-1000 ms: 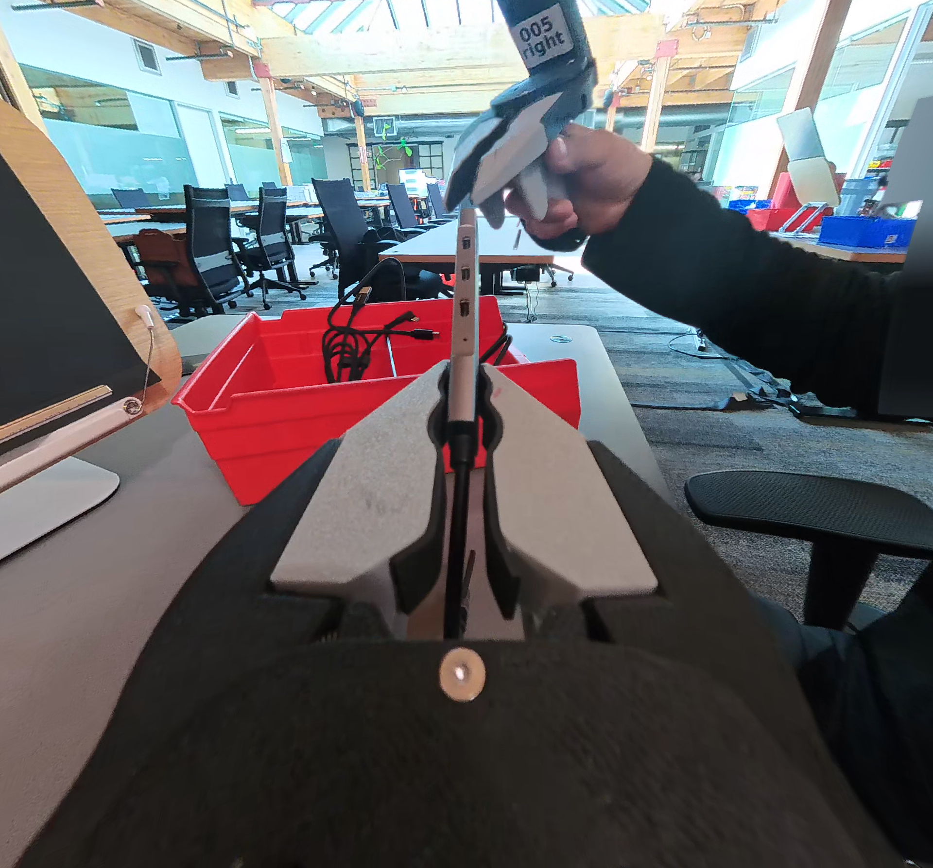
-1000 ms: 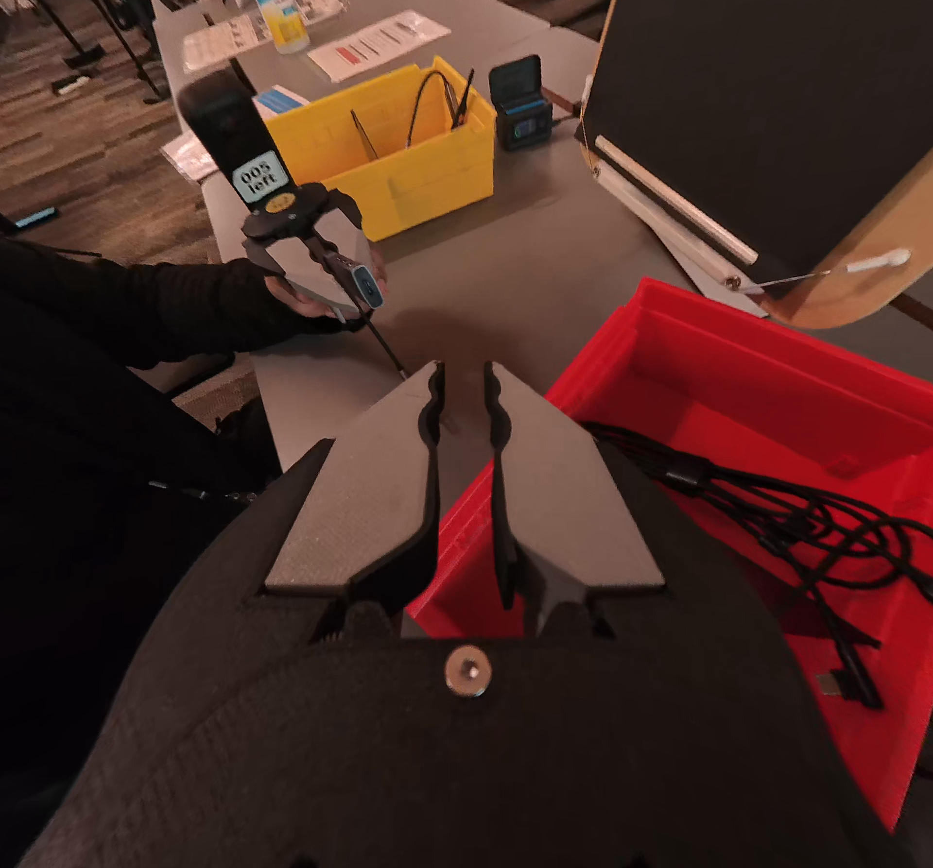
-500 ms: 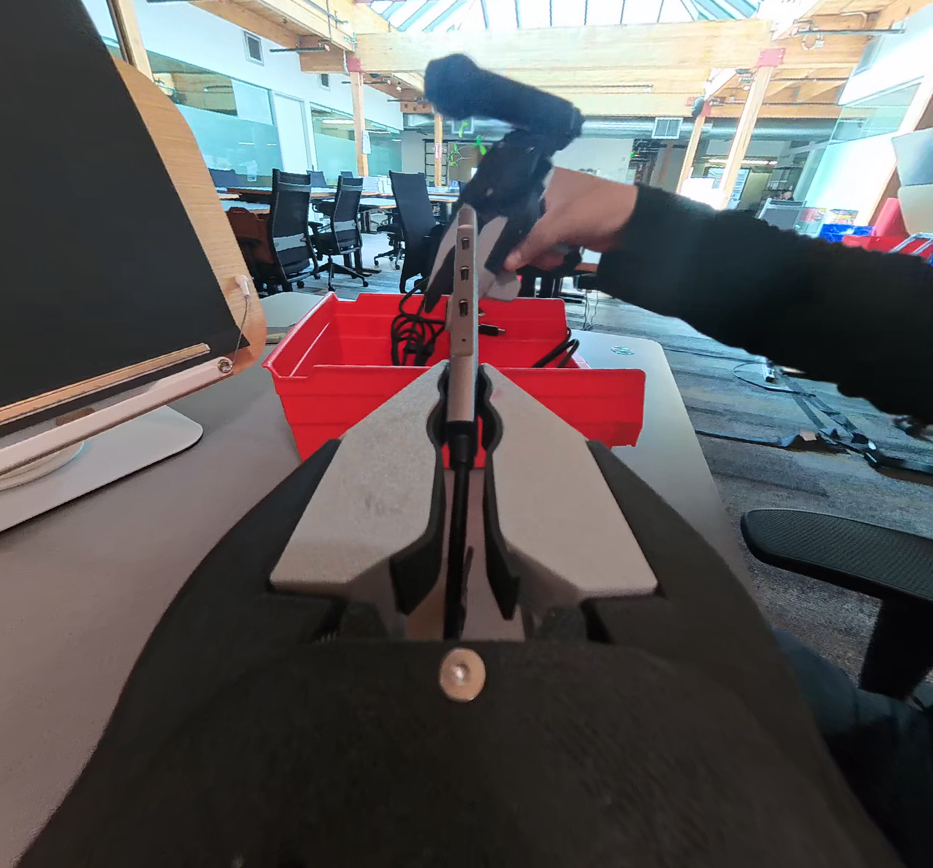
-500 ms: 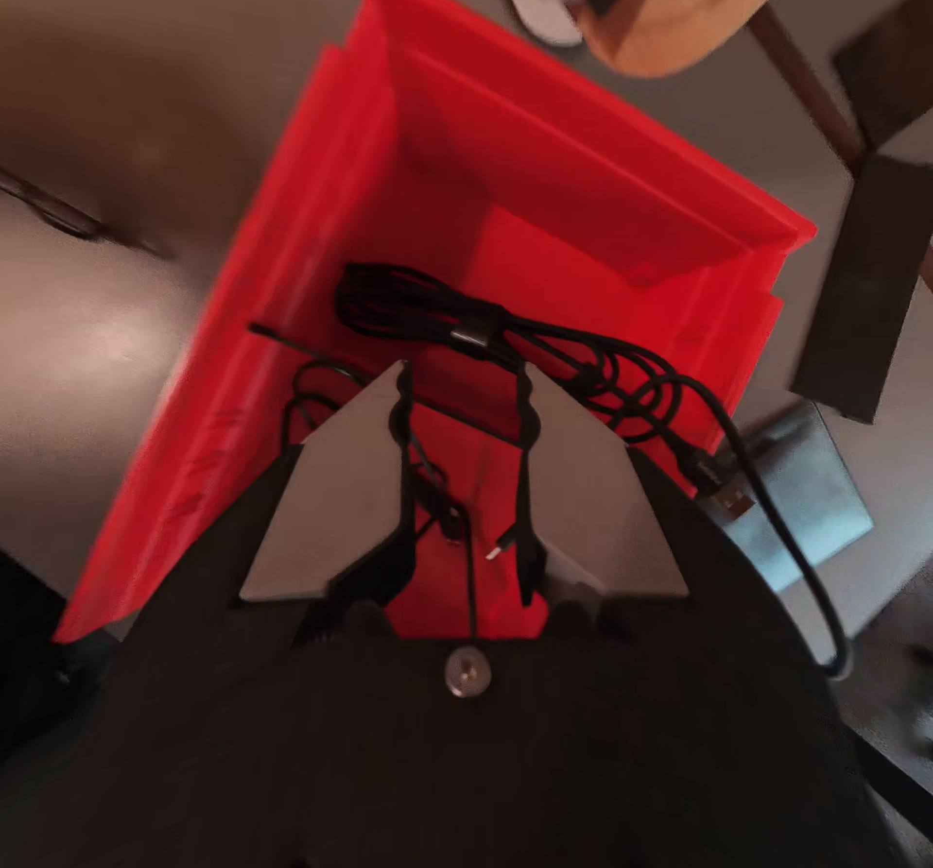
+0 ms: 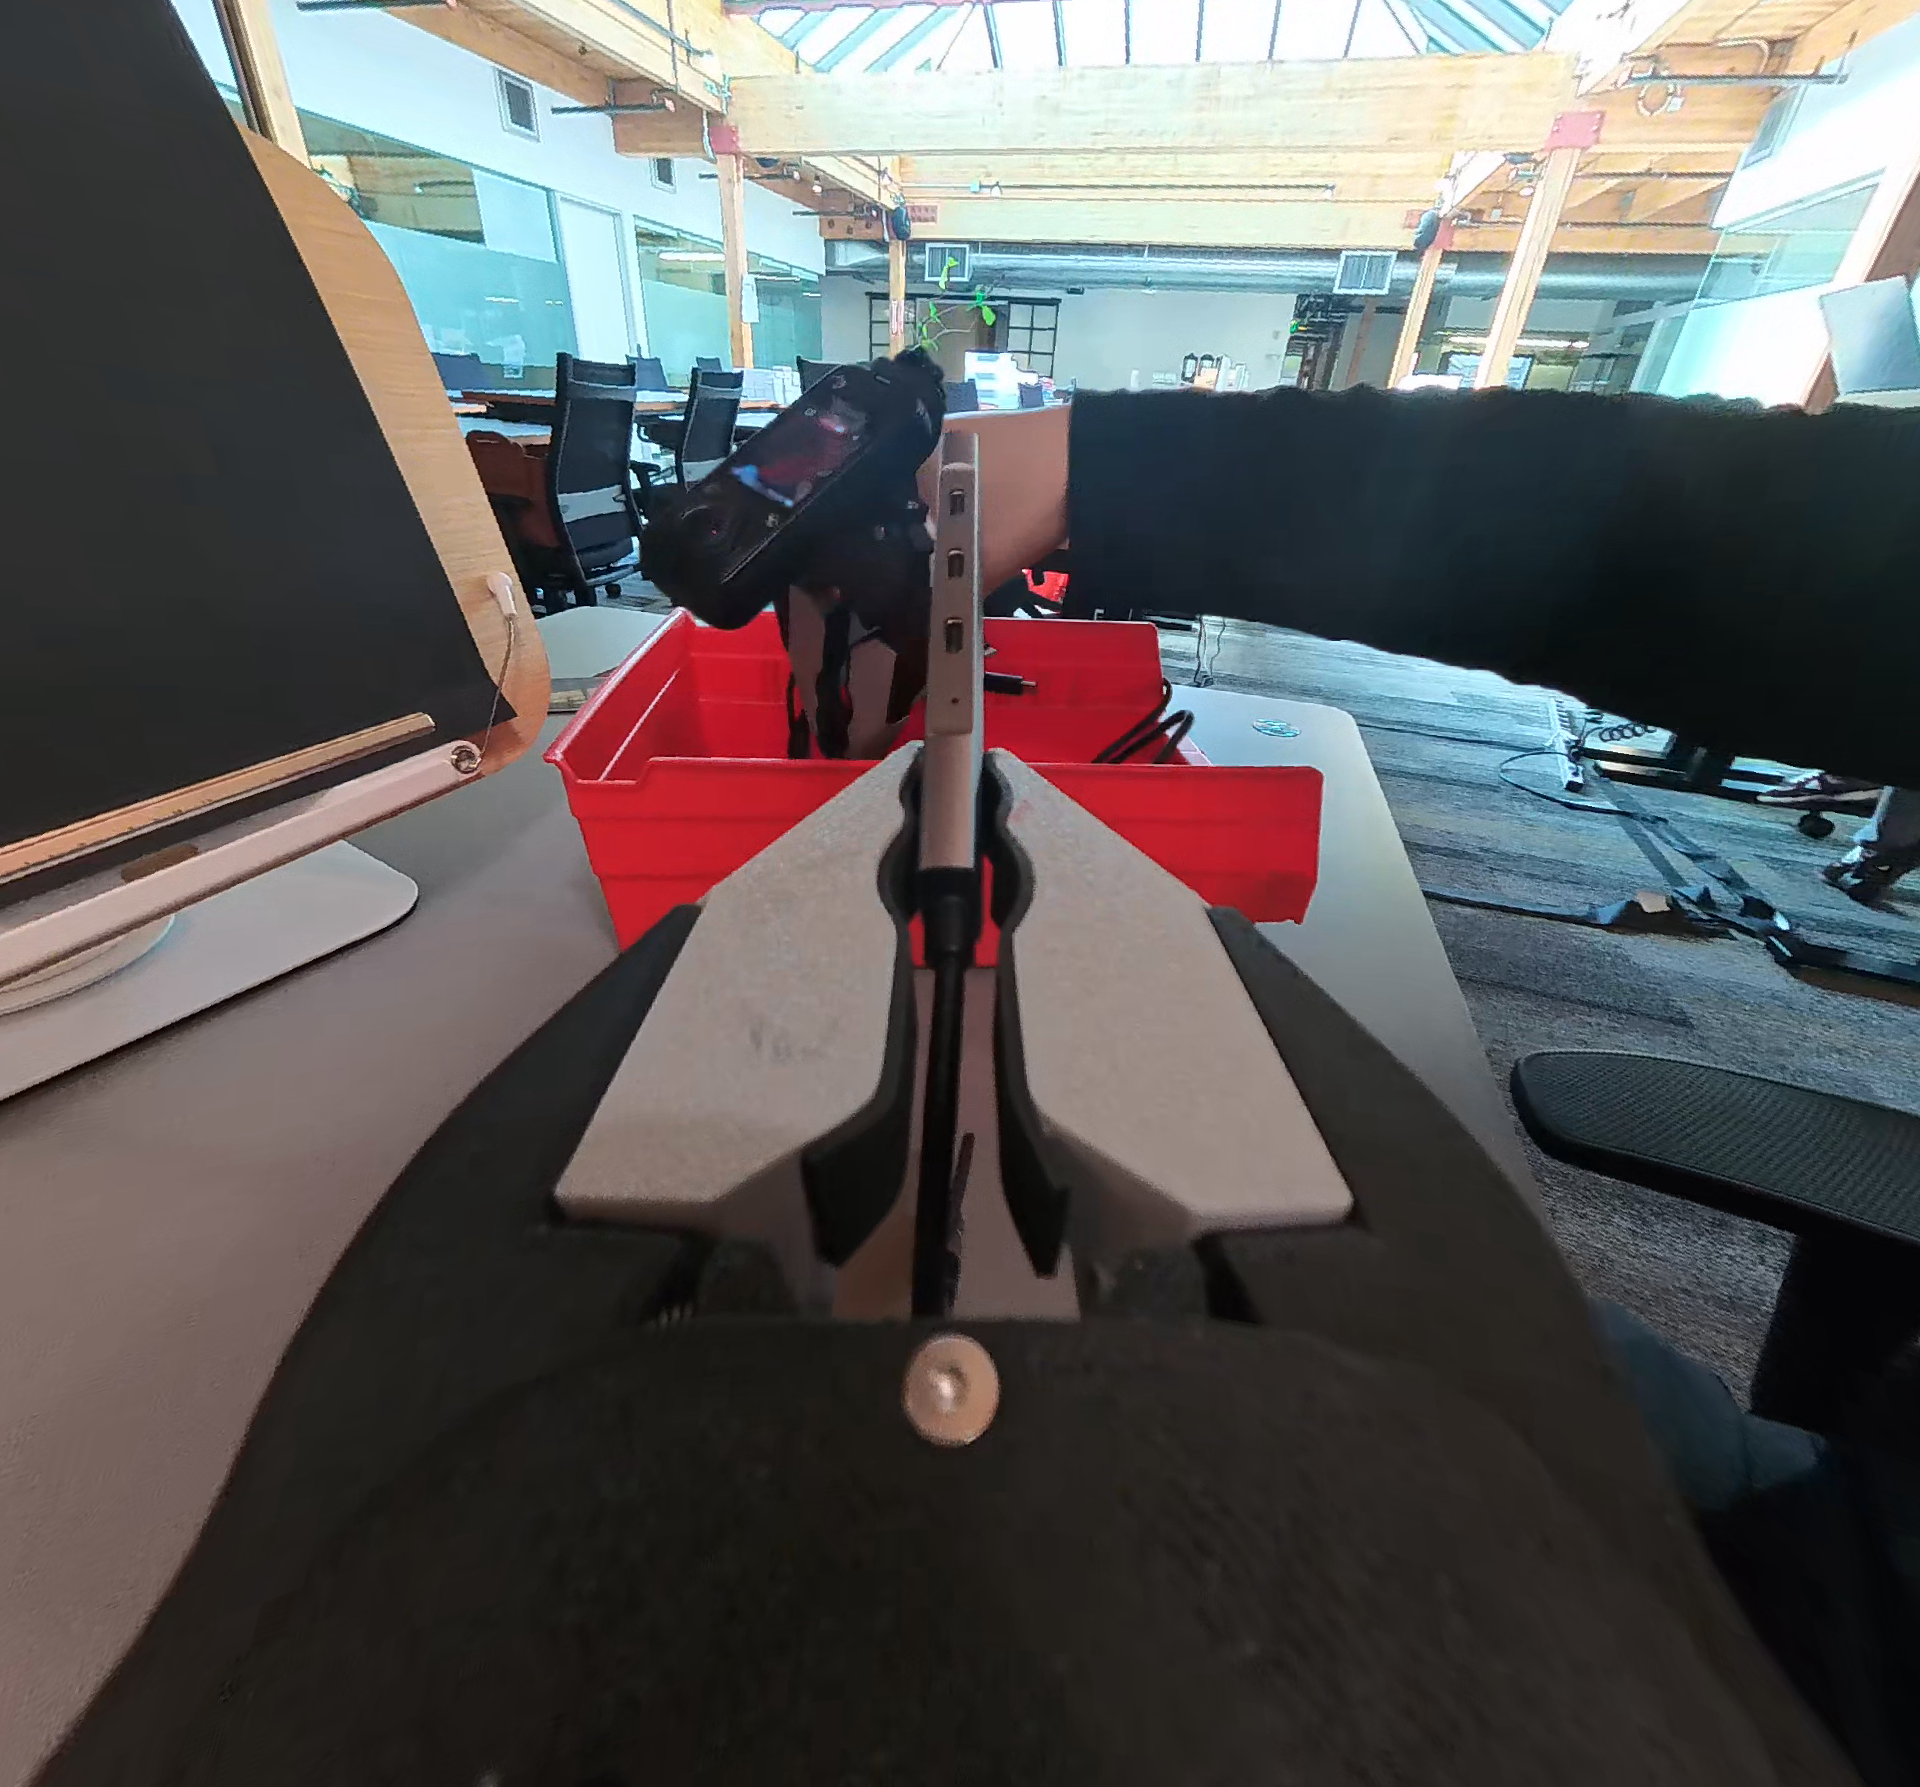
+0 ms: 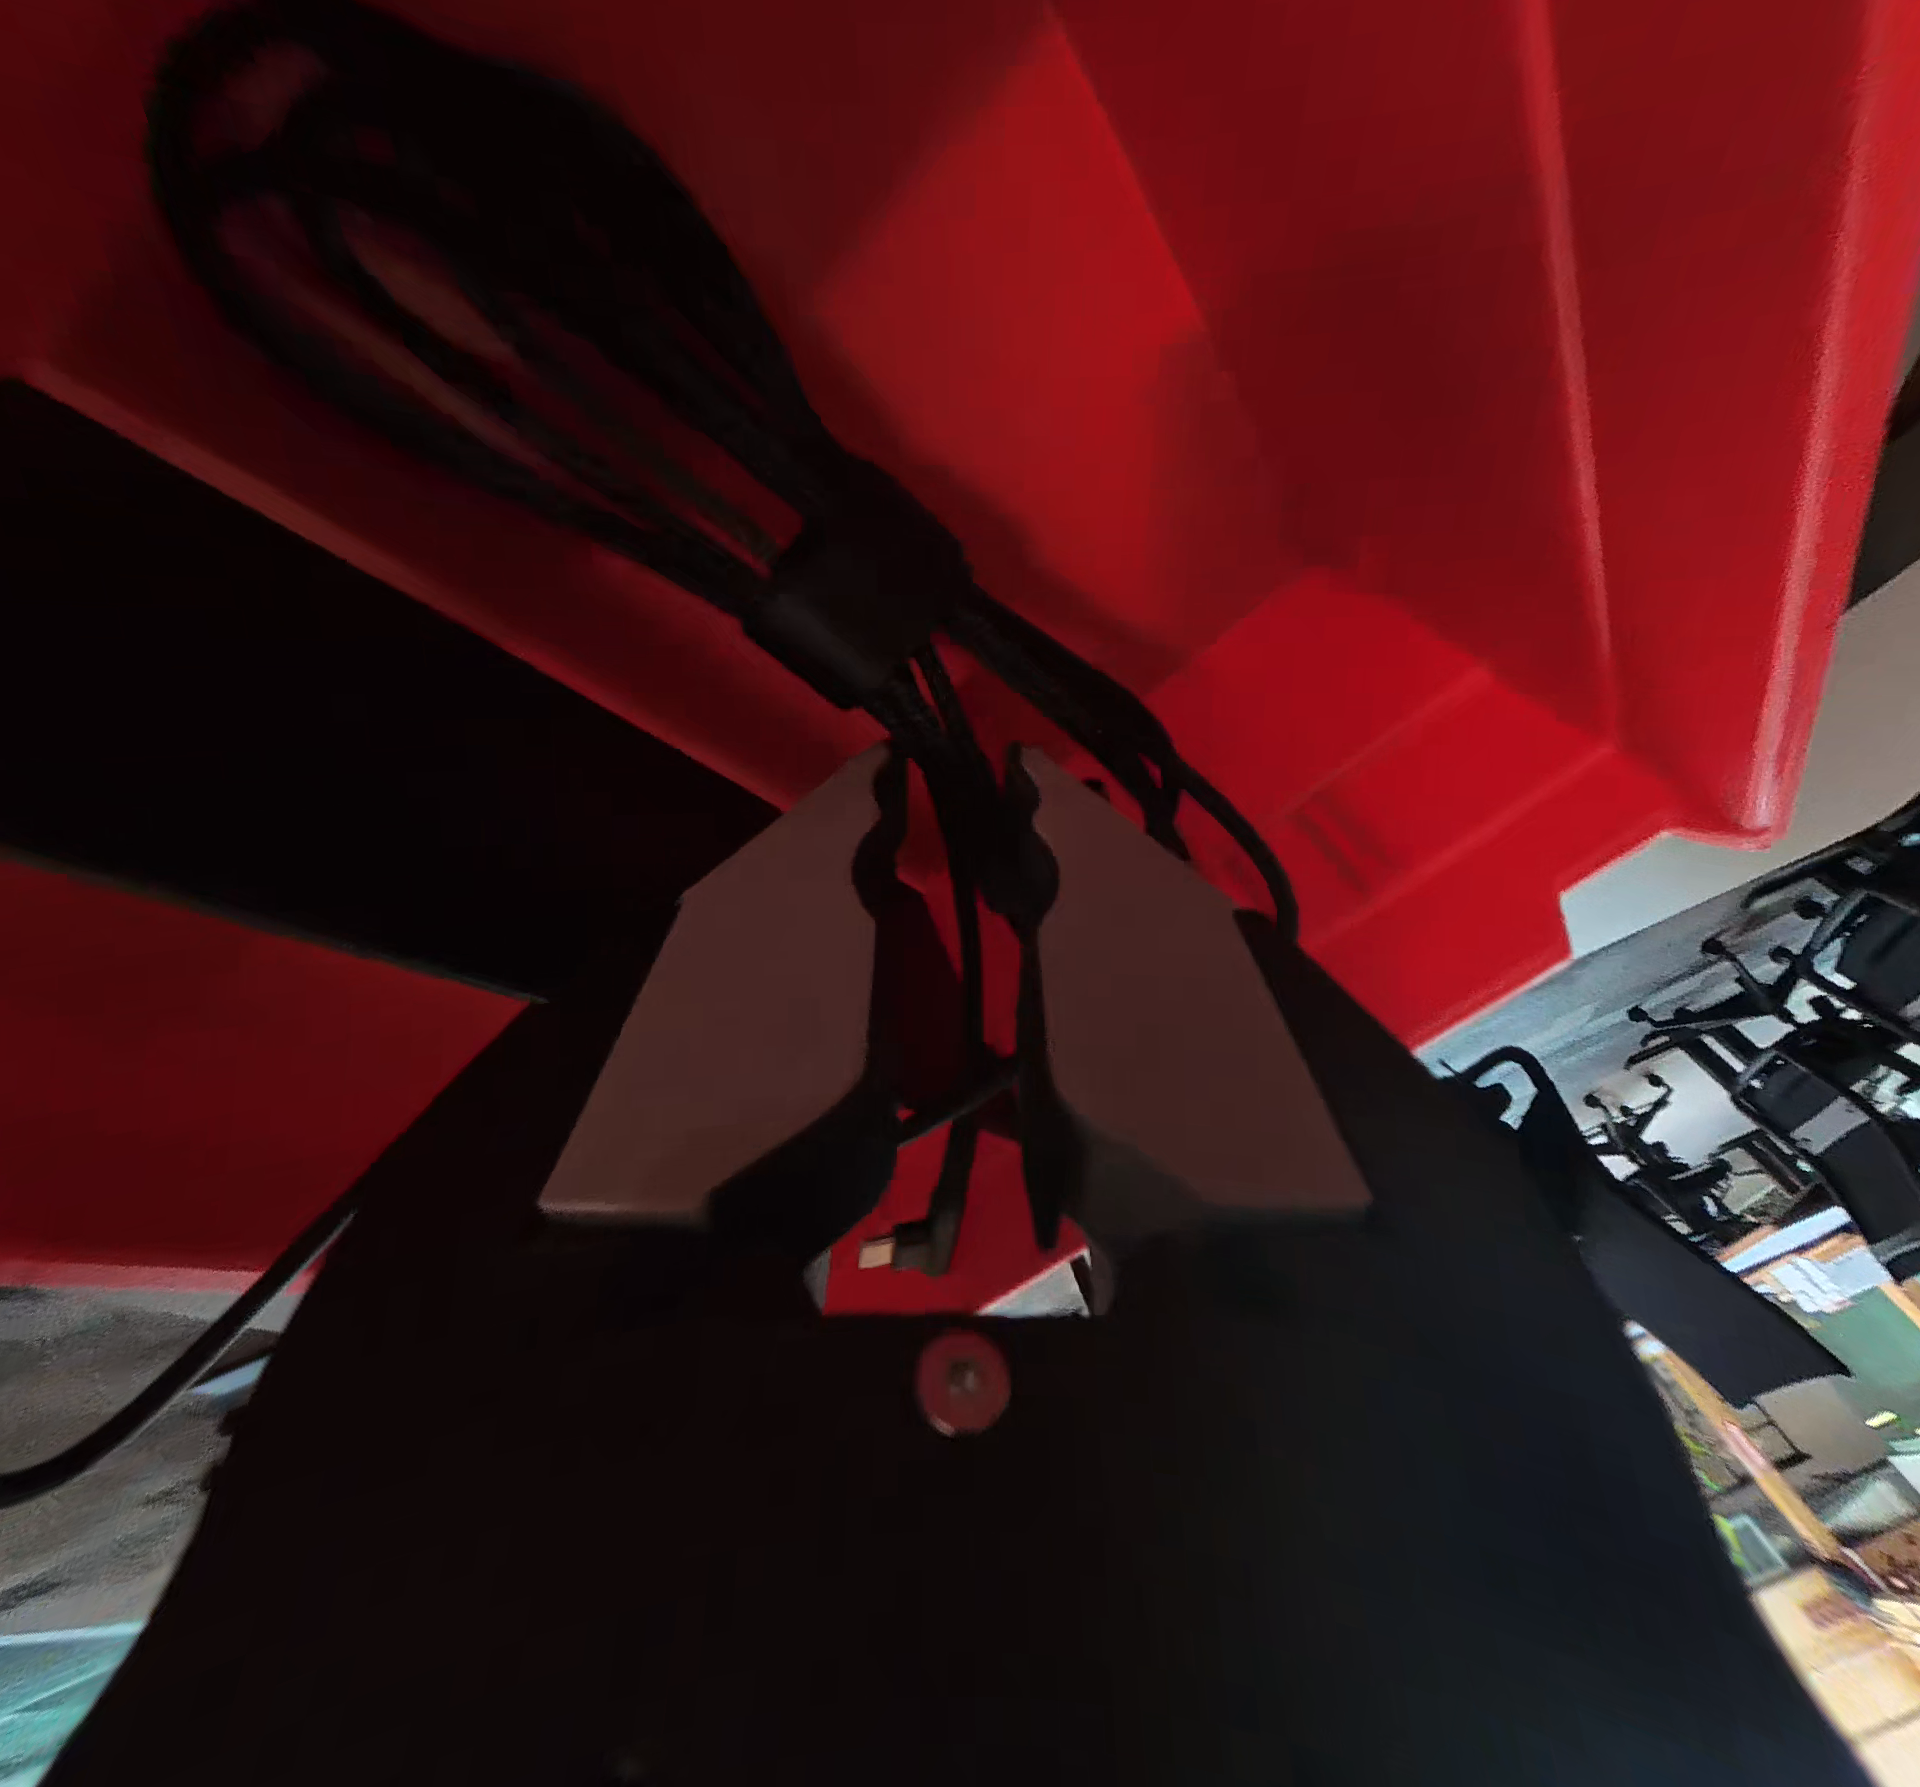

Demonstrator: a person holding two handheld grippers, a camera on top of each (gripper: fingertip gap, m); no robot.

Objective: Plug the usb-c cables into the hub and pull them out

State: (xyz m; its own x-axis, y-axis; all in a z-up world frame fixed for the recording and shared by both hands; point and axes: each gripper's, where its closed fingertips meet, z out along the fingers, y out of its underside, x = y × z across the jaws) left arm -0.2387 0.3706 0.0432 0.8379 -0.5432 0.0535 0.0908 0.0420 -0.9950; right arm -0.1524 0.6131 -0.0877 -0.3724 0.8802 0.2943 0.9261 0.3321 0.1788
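My left gripper (image 5: 948,761) is shut on a slim grey hub (image 5: 956,594), held edge-on and upright, its ports facing me. The hub's black tail cable (image 5: 940,1062) runs back between the fingers. Behind it stands a red bin (image 5: 727,802). My right gripper (image 5: 857,688) reaches down into that bin, and its fingertips are hidden by the bin wall. In the right wrist view the right gripper (image 6: 956,761) is open with a narrow gap. Black strands of a tied cable bundle (image 6: 831,594) pass between the fingers. A USB-C plug (image 6: 894,1249) lies near the palm. The bin's inner wall (image 6: 1351,283) fills the view.
A monitor (image 5: 156,387) on a white stand (image 5: 260,927) is at the left on the grey table (image 5: 208,1218). A person's black sleeve (image 5: 1455,542) crosses from the right. A black office chair (image 5: 1714,1145) stands by the table's right edge. Tip to tip, the grippers are about 30 centimeters apart. Both grippers' tips are roughly 30 centimeters from the monitor (image 5: 156,387).
My right gripper has dropped from above the hub's tip into the red bin, and its fingers have narrowed around the cable strands. My left gripper still holds the hub.
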